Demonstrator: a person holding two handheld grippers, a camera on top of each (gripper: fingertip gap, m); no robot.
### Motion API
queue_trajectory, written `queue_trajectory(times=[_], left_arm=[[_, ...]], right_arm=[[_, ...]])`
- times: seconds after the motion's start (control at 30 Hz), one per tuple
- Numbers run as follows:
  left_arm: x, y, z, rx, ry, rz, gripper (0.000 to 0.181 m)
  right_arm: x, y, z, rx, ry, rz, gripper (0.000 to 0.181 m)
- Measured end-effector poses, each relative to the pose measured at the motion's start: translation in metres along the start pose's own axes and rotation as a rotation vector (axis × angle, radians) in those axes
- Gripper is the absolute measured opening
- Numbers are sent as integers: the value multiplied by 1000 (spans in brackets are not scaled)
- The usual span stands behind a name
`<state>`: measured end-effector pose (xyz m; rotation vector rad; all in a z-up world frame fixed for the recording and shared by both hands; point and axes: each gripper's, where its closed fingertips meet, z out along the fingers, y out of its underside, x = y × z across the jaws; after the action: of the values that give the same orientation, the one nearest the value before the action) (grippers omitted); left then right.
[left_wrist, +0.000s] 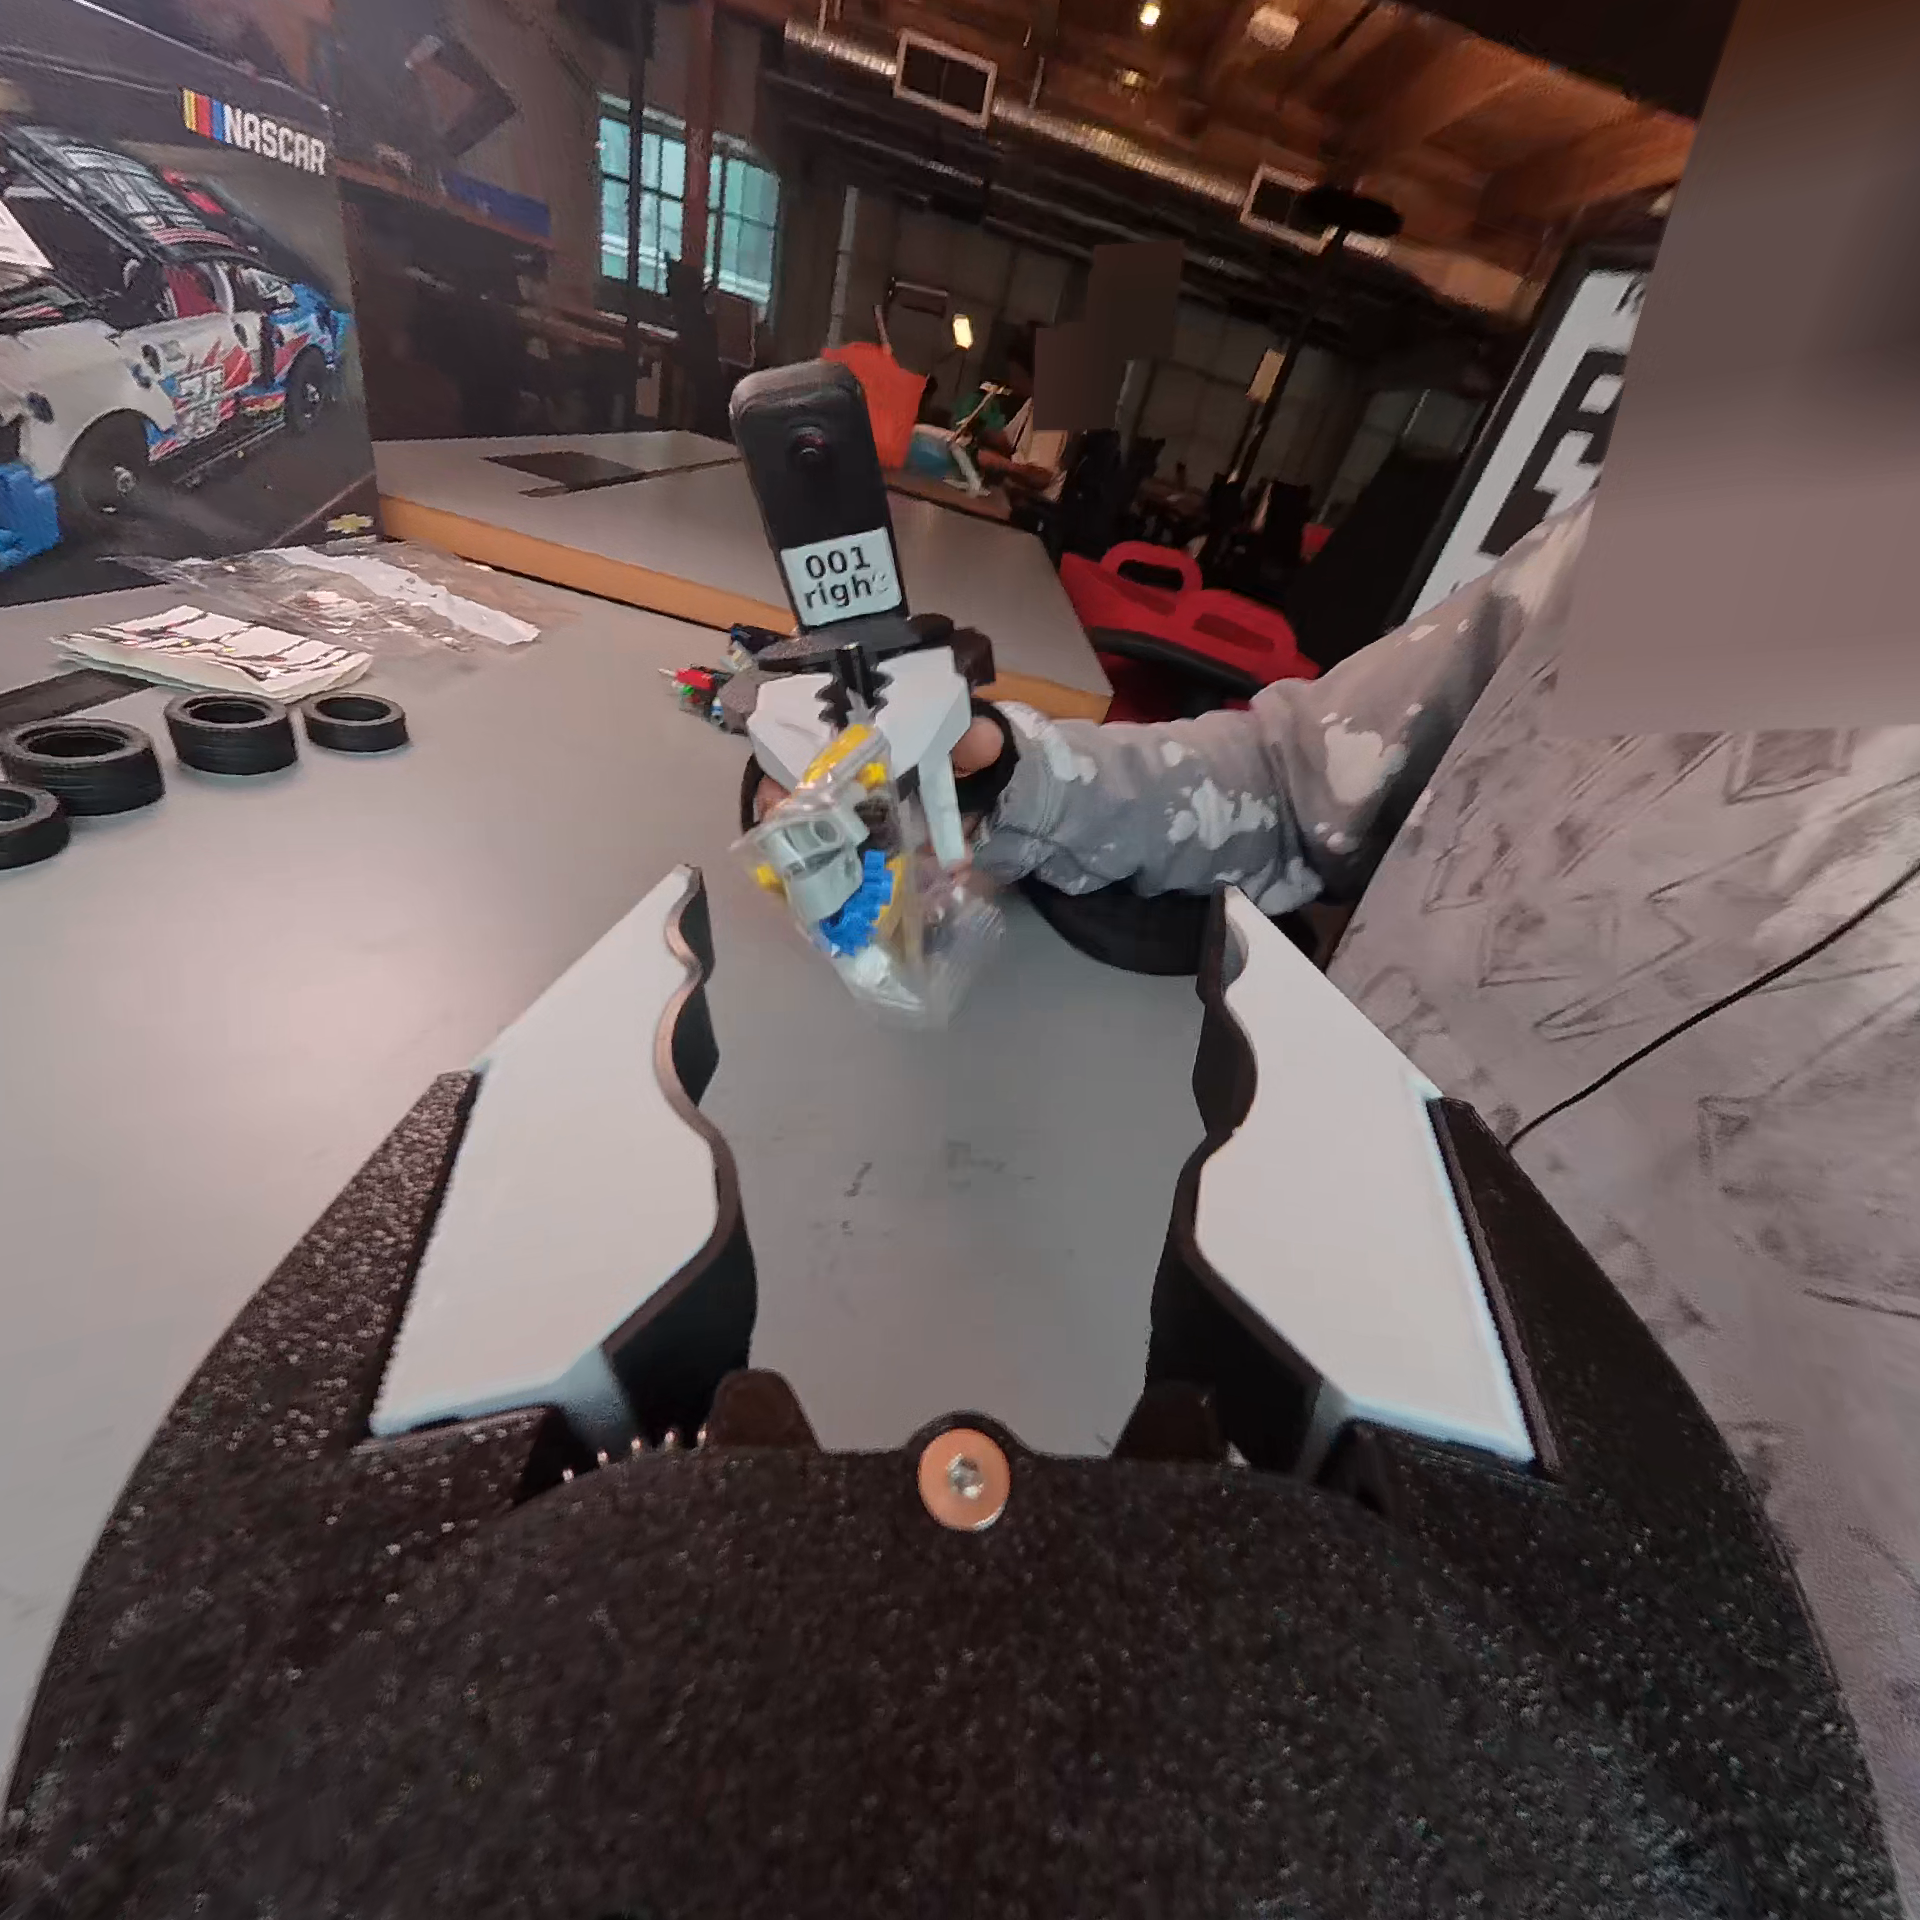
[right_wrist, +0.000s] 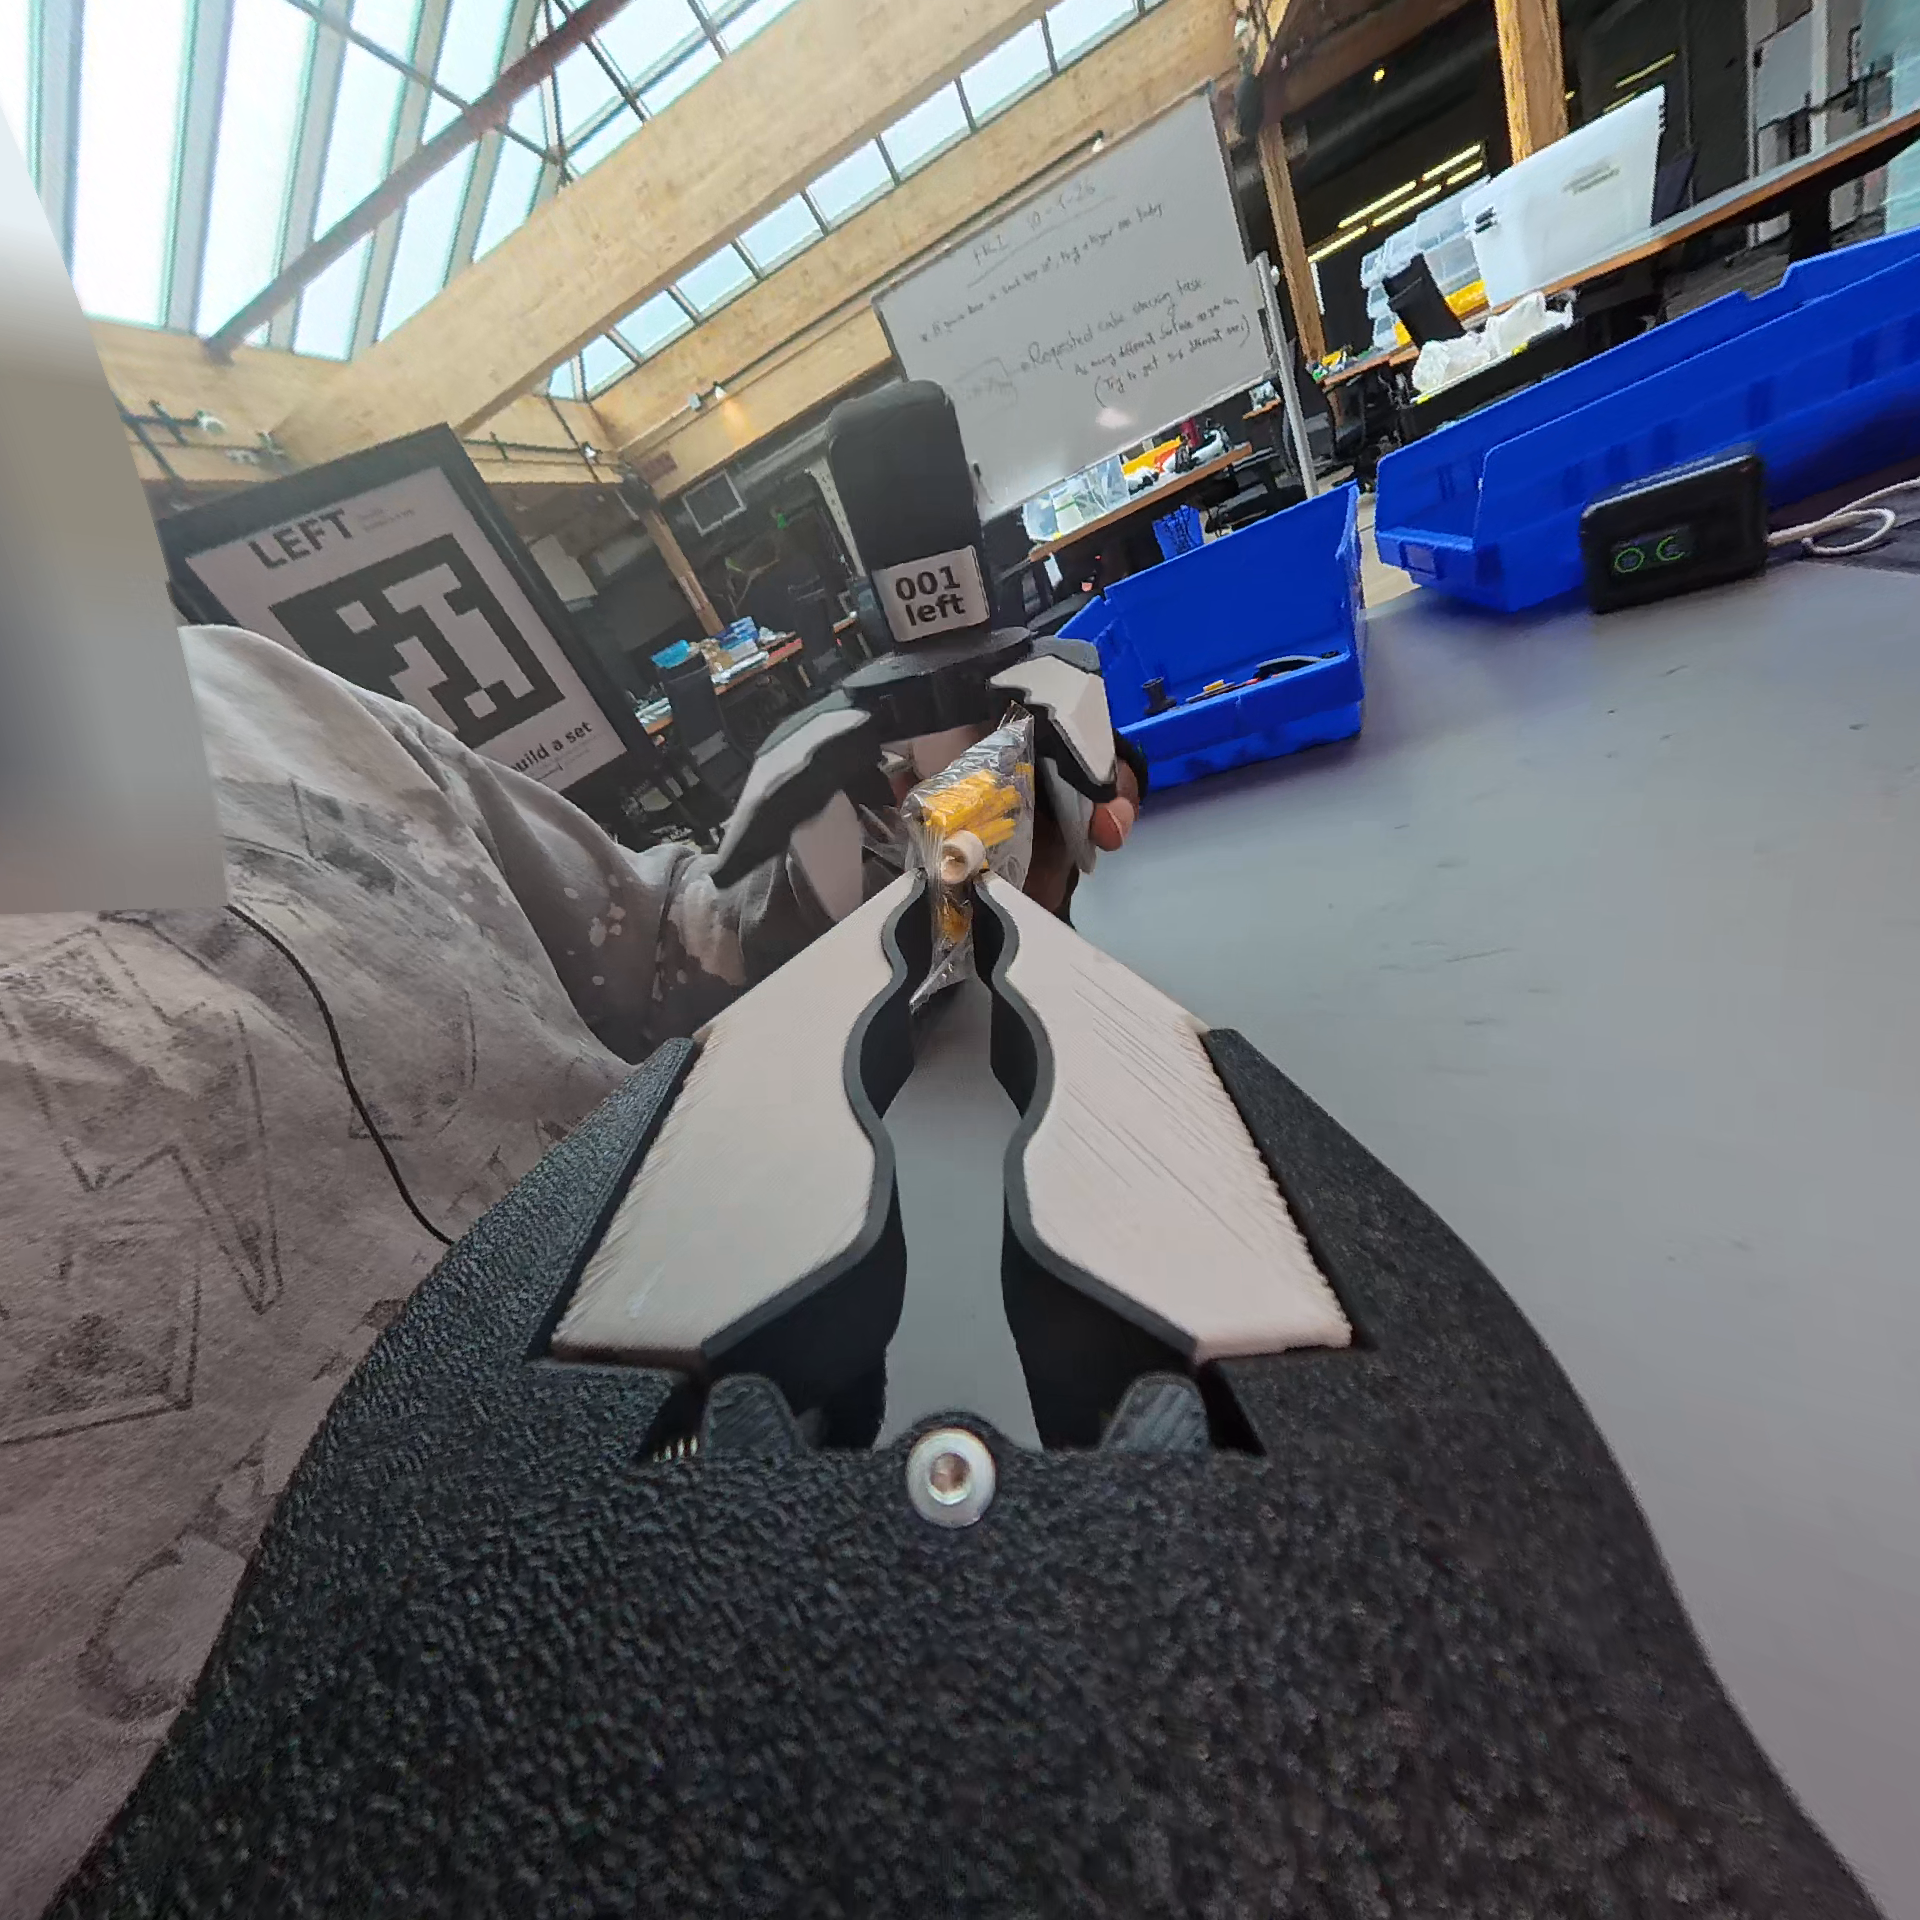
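My right gripper (right_wrist: 951, 899) is shut on a clear plastic bag of small building bricks (right_wrist: 971, 821), yellow, white and grey, pinched at its fingertips above the grey table (right_wrist: 1507, 935). In the left wrist view the same bag (left_wrist: 868, 894) hangs from the right gripper (left_wrist: 883, 821), showing blue, yellow, grey and white pieces. My left gripper (left_wrist: 956, 914) is open and empty, its fingers (left_wrist: 582, 1143) wide apart just below and before the bag, not touching it. The left gripper also shows in the right wrist view (right_wrist: 935, 790), open behind the bag.
Several black toy tyres (left_wrist: 229, 732) lie on the table at left, beside flat plastic bags and a paper sheet (left_wrist: 218, 649). A boxed car picture (left_wrist: 166, 301) stands behind. Blue bins (right_wrist: 1236, 644) and a small black device (right_wrist: 1673, 540) sit at right. A person's grey sleeve (left_wrist: 1195, 800) reaches in. There is about 5 cm between the tips of the two grippers.
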<state>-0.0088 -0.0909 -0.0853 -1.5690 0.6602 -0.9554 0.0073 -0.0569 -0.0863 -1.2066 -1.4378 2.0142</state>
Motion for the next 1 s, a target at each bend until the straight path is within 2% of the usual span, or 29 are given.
queue_trajectory(times=[0.07, 0.1, 0.17, 0.2, 0.53, 0.63, 1.0], left_arm=[[-7, 11, 8, -67, -79, 70, 87], [-9, 11, 11, -68, -92, 73, 75], [-9, 8, 10, -50, -76, 48, 30], [-9, 9, 8, -55, -55, 25, 24], [-8, 18, 9, -95, -19, -20, 23], [-11, 18, 7, -93, -29, -21, 23], [-13, 14, 5, -84, -67, 11, 22]], right_arm=[[-3, 1, 4, 5, -17, 17, 6], [-5, 4, 6, -10, -21, 15, 7], [-7, 10, 9, -36, -31, -1, 7], [-8, 11, 9, -44, -33, -7, 6], [-7, 19, 1, -128, -8, -145, 7], [-6, 16, -3, -124, 1, -160, 1], [-5, 10, -3, -115, 34, -225, 0]])
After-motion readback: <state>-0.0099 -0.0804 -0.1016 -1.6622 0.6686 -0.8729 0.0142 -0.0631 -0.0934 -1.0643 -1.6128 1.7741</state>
